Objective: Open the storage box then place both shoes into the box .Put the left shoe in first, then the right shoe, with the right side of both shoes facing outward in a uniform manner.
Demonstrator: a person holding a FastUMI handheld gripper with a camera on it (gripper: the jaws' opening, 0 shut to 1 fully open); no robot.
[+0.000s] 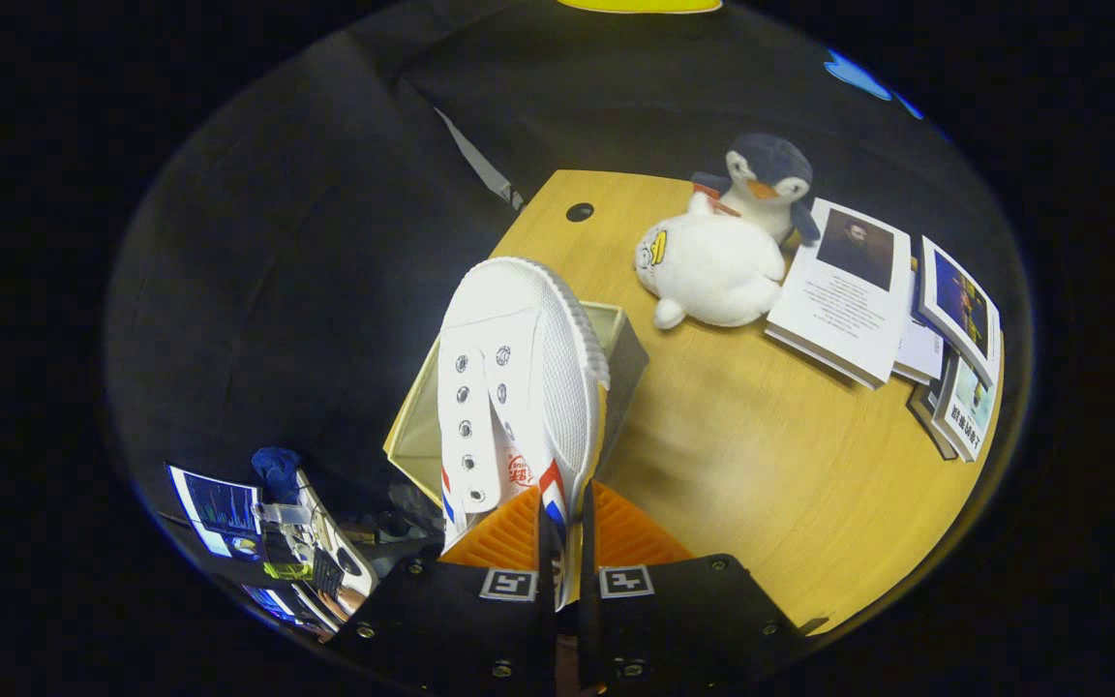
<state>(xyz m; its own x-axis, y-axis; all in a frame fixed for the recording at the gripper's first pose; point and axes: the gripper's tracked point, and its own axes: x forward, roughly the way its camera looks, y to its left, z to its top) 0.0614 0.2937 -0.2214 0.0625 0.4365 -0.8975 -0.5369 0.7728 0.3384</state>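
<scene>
My gripper (565, 530) pinches a white shoe (519, 378) by its side wall, both orange fingers (499, 537) pressing it, held above the open storage box (627, 339). Right of the box: white plush (712, 269), penguin (767, 179), books (848, 290).

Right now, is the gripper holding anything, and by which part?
Yes. The gripper is shut on the white shoe, pinching its side wall near the heel between the orange fingers, above the open box.

Jaws pinching white shoe (519, 387), above open storage box (616, 334), wooden table (761, 445)
</scene>
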